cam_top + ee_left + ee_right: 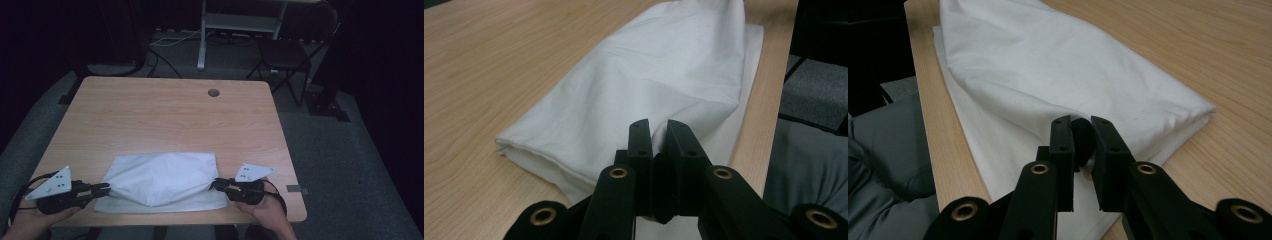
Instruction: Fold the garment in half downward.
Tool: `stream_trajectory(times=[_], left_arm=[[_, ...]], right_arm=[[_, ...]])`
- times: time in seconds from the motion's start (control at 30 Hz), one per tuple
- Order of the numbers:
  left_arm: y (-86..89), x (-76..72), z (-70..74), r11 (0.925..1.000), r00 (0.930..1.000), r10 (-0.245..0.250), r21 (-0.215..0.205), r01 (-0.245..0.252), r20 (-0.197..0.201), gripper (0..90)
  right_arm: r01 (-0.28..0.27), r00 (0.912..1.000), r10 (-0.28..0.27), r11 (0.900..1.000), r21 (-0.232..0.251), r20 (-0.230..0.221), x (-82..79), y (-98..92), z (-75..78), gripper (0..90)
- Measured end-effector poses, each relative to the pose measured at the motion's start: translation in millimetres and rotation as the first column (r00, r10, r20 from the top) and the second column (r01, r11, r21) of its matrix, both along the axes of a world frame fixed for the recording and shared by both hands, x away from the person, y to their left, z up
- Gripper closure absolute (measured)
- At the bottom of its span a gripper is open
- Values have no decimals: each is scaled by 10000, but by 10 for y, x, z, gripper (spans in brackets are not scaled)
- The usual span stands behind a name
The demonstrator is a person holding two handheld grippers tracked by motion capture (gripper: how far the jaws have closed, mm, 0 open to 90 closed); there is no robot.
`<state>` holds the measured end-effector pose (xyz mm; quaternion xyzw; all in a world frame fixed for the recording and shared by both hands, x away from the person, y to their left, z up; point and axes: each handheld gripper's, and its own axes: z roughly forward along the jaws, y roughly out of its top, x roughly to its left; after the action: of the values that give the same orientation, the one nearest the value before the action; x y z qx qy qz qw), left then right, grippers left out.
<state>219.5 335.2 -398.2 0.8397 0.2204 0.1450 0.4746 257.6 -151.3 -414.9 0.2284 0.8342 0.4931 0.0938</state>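
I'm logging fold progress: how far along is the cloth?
Done: the white cloth already lies doubled near the table's front edge. In hand: the left claw and right claw pinch its upper layer at opposite ends. Left: laying that layer flat and letting go.

This looks like an office or lab workroom. Beyond the left gripper (102, 189) and right gripper (218, 184) stretches a wooden desk (165, 115) with a round cable grommet (213, 92) near its far edge. Past that edge, grey carpet (330, 145) covers the floor, cables (170, 40) trail across it, a black folding chair (287, 52) stands far right, and the white frame of another desk (240, 22) rises straight ahead.
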Motion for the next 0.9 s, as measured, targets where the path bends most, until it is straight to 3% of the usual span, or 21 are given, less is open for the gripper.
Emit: stream_trajectory(times=[0.5,0.9], left_arm=[[-3,-47,-21,9999,9999,-102,53,102,-62,816],[0,-68,-89,9997,9994,-119,200,125,-331,810]], right_arm=[[-25,10000,25,10000,13,-34,-58,-5,-14,811],[-114,9998,111,9998,-136,-174,-90,-14,-45,811]])
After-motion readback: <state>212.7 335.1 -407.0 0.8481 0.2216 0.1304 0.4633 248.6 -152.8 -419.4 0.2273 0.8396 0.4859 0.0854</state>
